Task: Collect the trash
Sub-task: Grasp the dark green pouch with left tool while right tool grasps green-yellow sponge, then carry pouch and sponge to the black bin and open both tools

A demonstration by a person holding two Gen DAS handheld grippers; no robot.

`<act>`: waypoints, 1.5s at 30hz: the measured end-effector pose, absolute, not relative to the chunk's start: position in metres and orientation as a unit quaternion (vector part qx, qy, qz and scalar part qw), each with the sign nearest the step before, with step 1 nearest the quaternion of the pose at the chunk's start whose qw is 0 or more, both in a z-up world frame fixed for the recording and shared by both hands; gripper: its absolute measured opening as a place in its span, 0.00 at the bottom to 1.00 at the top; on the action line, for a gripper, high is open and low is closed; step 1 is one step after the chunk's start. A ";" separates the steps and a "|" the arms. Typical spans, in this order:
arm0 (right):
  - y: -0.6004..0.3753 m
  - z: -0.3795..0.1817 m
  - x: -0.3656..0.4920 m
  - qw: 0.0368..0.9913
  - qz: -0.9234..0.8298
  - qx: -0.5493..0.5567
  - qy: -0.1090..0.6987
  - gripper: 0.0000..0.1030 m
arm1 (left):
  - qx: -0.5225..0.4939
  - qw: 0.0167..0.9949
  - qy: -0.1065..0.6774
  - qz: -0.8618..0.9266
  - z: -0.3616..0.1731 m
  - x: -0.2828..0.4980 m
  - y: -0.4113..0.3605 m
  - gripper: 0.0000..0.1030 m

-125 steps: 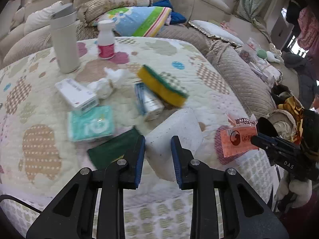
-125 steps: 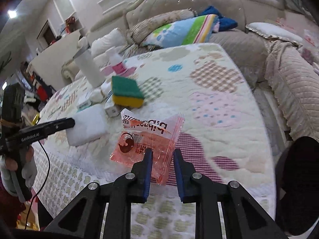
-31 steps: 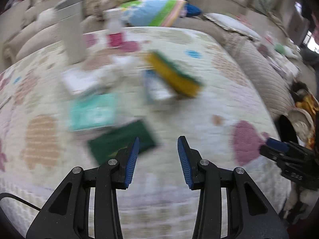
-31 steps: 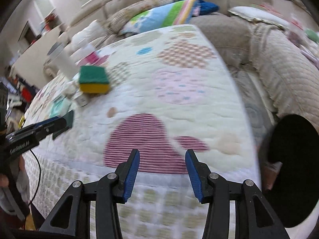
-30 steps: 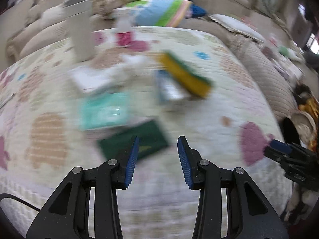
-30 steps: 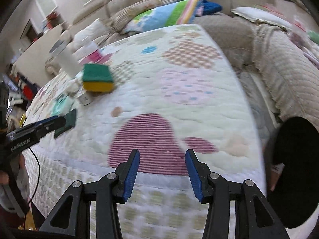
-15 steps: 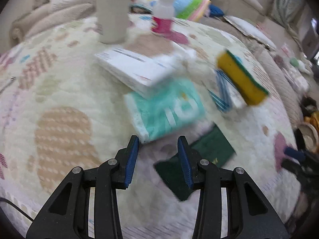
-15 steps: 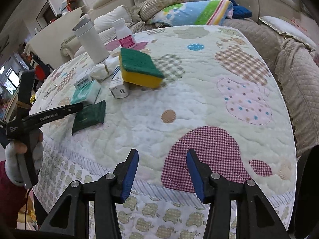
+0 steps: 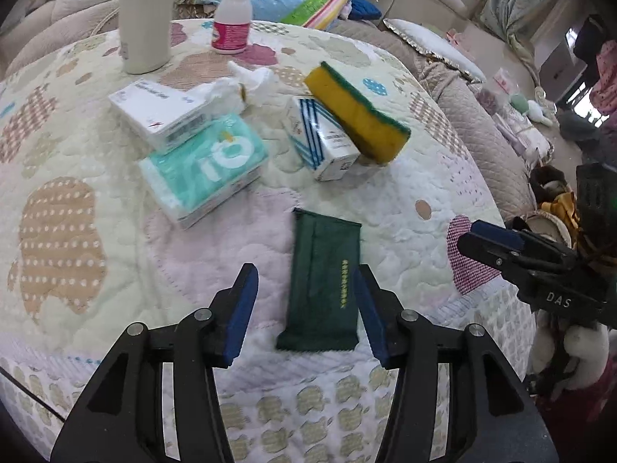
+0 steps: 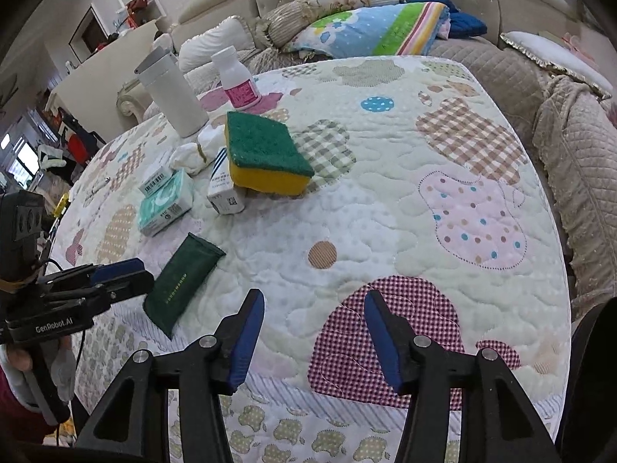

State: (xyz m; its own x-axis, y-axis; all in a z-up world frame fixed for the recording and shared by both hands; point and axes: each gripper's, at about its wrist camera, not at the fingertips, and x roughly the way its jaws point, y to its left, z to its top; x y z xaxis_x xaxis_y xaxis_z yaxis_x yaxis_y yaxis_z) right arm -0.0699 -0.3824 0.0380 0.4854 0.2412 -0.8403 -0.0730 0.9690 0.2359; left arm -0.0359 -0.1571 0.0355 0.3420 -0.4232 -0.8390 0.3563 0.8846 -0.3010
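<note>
Left wrist view: the left gripper (image 9: 304, 310) hangs over the near edge of the quilted table (image 9: 393, 231), its jaws having just been opening, parted with nothing gripped; the dark green packet (image 9: 322, 285) lies flat on the quilt under the gap, nearer the right pad, and contact cannot be told. Farther in from the edge lie a teal tissue pack (image 9: 204, 166), a white box (image 9: 160, 110) just behind it, crumpled white tissue (image 9: 241, 85), a blue-striped carton (image 9: 322, 141) and a yellow-green sponge (image 9: 356, 112) leaning on that carton. A white flask (image 9: 144, 15) and a pink-labelled bottle (image 9: 231, 23) stand toward the far edge. The right gripper (image 9: 489, 239) shows only from the side at the table's right edge. Right wrist view: the right gripper (image 10: 314, 337) hovers over the near edge above a checked maroon patch, jaws just opened wider, nothing between them. Only here does the sponge's green top (image 10: 262, 142) face up clearly, and the green packet (image 10: 181, 277) sits close to the near-left edge, beside the left gripper's tip (image 10: 115, 276). A gloved hand (image 10: 34, 378) holds that tool.
</note>
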 end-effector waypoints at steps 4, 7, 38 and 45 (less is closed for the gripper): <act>-0.383 0.040 -0.064 0.859 0.100 0.089 0.495 0.53 | 0.002 0.811 0.538 -0.231 0.024 -0.035 -0.179 0.49; -0.381 0.047 -0.047 0.861 0.112 0.093 0.487 0.58 | 0.033 0.823 0.523 -0.220 0.024 -0.036 -0.191 0.49; -0.383 0.060 -0.024 0.873 0.143 0.089 0.458 0.57 | -0.014 0.832 0.515 -0.205 0.037 -0.047 -0.189 0.36; -0.409 0.059 -0.067 0.878 0.109 0.103 0.454 0.57 | 0.001 0.838 0.504 -0.209 0.047 -0.059 -0.211 0.36</act>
State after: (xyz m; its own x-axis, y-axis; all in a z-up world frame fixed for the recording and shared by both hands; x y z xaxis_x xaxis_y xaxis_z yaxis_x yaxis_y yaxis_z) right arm -0.0669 -0.4087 0.0591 0.5634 0.2848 -0.7756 -0.0977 0.9551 0.2798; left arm -0.0588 -0.2109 0.0472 0.4046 -0.3497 -0.8450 0.3520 0.9124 -0.2090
